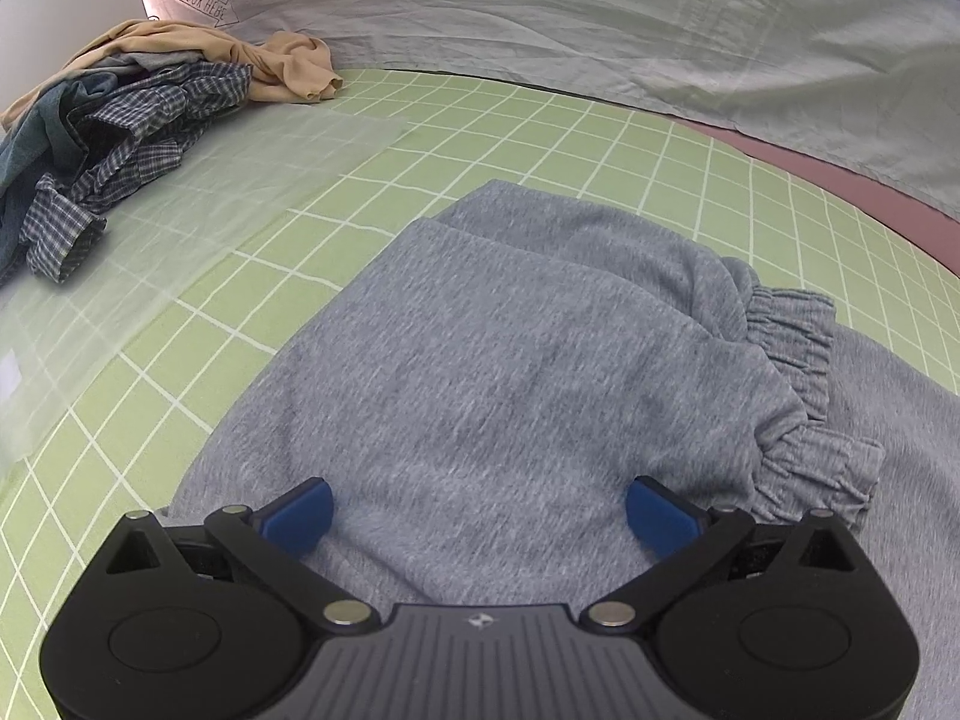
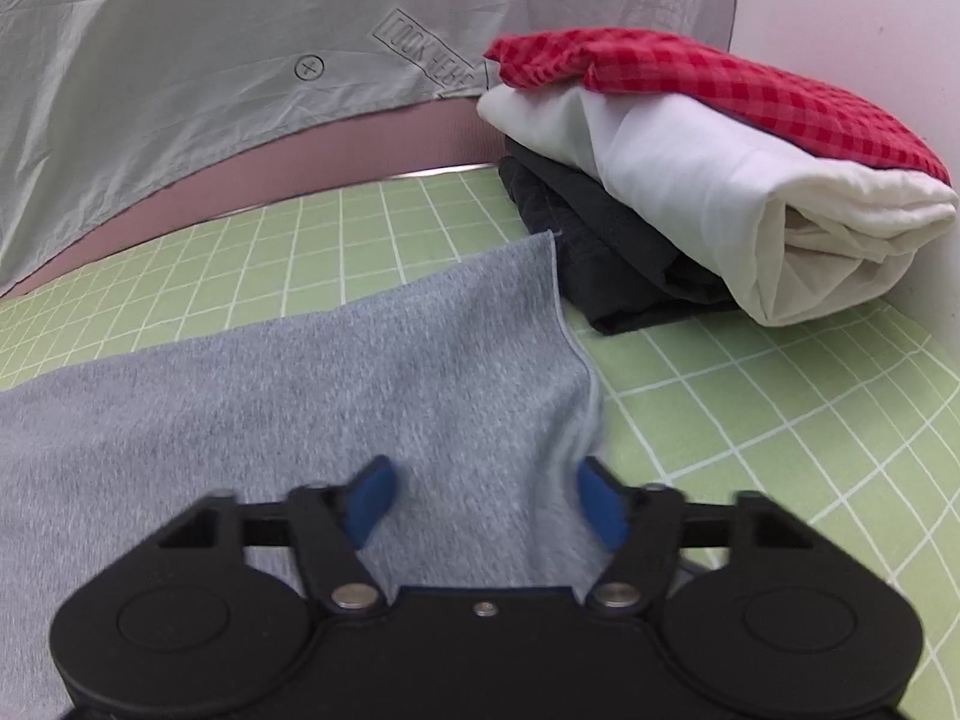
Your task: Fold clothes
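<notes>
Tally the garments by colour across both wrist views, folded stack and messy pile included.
Grey: 1, sweatpants
Red check: 1, top of stack
White: 1, mid stack
Black: 1, stack bottom
Blue plaid: 1, in pile
Tan: 1, in pile
Total: 6

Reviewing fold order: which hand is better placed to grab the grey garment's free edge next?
Likely the right: its open tongs straddle the garment hem edge. The left tongs, also open, sit over mid-fabric.
</notes>
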Available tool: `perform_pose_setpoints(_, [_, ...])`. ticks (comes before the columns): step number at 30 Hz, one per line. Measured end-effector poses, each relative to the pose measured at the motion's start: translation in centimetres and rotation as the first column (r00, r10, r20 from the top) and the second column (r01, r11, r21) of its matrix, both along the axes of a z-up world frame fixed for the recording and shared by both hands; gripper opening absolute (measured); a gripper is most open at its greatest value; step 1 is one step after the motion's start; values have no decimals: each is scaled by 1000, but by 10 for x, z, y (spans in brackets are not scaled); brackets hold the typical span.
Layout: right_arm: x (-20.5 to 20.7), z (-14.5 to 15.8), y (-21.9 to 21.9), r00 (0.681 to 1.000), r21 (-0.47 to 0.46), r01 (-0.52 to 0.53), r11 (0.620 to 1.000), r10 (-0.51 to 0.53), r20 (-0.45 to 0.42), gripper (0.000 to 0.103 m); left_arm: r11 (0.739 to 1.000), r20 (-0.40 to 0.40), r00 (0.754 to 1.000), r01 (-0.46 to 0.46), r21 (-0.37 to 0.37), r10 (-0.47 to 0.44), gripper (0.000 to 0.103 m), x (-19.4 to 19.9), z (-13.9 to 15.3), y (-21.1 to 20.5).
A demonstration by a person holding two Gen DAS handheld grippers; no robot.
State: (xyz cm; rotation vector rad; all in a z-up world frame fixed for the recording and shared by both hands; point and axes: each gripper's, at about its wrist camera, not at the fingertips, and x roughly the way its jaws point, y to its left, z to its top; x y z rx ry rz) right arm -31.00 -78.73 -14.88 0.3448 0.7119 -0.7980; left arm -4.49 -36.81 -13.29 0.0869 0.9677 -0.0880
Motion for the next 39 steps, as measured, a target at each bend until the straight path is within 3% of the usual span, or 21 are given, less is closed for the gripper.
perform_pose_setpoints(1, [1, 2, 2, 1000, -6, -12, 1000, 12, 6, 24, 1000, 2, 1000, 0, 0, 0, 103, 0, 0, 0])
perform_pose_setpoints(2, [2, 3, 5, 1000, -12, -25, 1000, 25, 11, 11, 1000, 2, 1000, 0, -1, 0, 103, 0, 0, 0])
perform_pose_setpoints(6, [18, 5, 17, 997, -82, -37, 996, 32, -68, 11, 1000, -3, 1000, 5, -4, -5, 103, 1, 0, 0])
perform_pose_setpoints(8, [19, 9, 20, 998, -84, -23, 996, 19, -59, 10, 1000, -17, 1000, 12, 0, -12, 103, 4, 2, 0])
perform_pose_setpoints(14, [25, 39, 37, 1000, -113, -3, 994, 3, 0, 10, 997, -38, 997, 66, 46, -64, 103, 10, 12, -4])
perform_pose_setpoints(21, [58, 74, 98, 997, -174, -59, 983, 67, 42, 9, 989, -14, 989, 147, -25, -147, 103, 14, 38, 12])
perform_pose_setpoints(28, [119, 82, 198, 976, -183, -202, 962, 212, 40, 9, 975, 8, 976, 217, -41, -217, 103, 22, 54, 51])
perform_pose_setpoints(33, [158, 48, 265, 962, -130, -270, 954, 264, -64, 10, 967, -1, 967, 256, -17, -256, 103, 31, 50, 84])
perform_pose_setpoints(36, [170, 27, 288, 959, -121, -265, 957, 248, -137, 19, 961, -18, 961, 276, -15, -276, 103, 36, 43, 101])
perform_pose_setpoints(37, [169, 28, 292, 961, -133, -259, 957, 241, -137, 31, 959, -22, 959, 282, -13, -282, 103, 37, 41, 105])
perform_pose_setpoints(39, [164, 35, 296, 969, -120, -236, 964, 224, -104, 39, 957, -27, 956, 291, -11, -291, 103, 40, 37, 114])
